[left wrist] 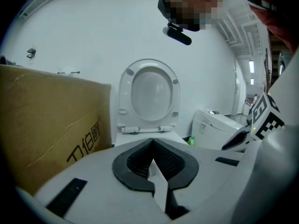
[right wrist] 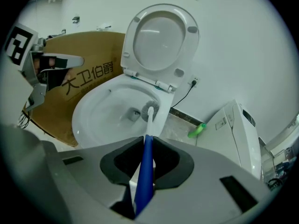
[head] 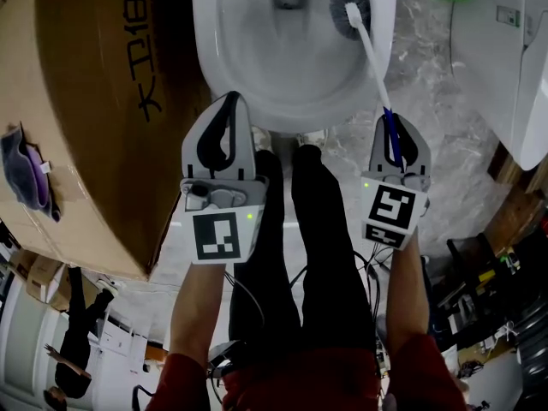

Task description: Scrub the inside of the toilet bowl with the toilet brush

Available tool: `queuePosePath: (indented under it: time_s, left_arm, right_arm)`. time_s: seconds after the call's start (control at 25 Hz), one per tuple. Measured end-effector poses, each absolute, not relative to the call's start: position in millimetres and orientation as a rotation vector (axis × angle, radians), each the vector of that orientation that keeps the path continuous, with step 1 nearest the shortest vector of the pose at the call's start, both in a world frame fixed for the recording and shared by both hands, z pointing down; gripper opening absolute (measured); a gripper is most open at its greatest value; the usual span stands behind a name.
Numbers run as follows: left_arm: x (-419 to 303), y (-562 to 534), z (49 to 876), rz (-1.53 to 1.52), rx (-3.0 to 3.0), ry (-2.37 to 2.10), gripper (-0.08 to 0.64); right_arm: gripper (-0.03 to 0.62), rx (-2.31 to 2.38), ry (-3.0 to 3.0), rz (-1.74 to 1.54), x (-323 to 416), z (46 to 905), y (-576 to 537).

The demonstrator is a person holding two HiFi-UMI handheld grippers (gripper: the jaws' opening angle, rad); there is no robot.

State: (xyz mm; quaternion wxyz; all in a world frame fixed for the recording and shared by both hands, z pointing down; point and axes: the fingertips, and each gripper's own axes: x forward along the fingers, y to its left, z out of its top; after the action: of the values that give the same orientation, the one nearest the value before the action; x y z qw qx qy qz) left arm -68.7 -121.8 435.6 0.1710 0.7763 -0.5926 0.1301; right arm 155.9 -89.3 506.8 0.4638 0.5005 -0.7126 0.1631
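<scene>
Here: toilet brush (head: 369, 54) clamped in right gripper (head: 396, 128), head at 2 o'clock in toilet bowl (head: 257, 101); left gripper (head: 229, 103) closed, empty.

The room is bright and the white toilet bowl (head: 248, 58) shines. Both gripper views bend round, with black corners. Long ceiling lights (left wrist: 251, 67) glow at the right
</scene>
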Motion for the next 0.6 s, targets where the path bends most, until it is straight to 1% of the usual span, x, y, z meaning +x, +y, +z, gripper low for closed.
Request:
queuePosePath:
  time_s: [0.6]
  left_arm:
    - [-89, -131, 440, 0.364, 2.158, -1.724, 0.012]
  right_arm:
    - [0.061, 1.204, -1.804, 0.452, 109, 540, -140]
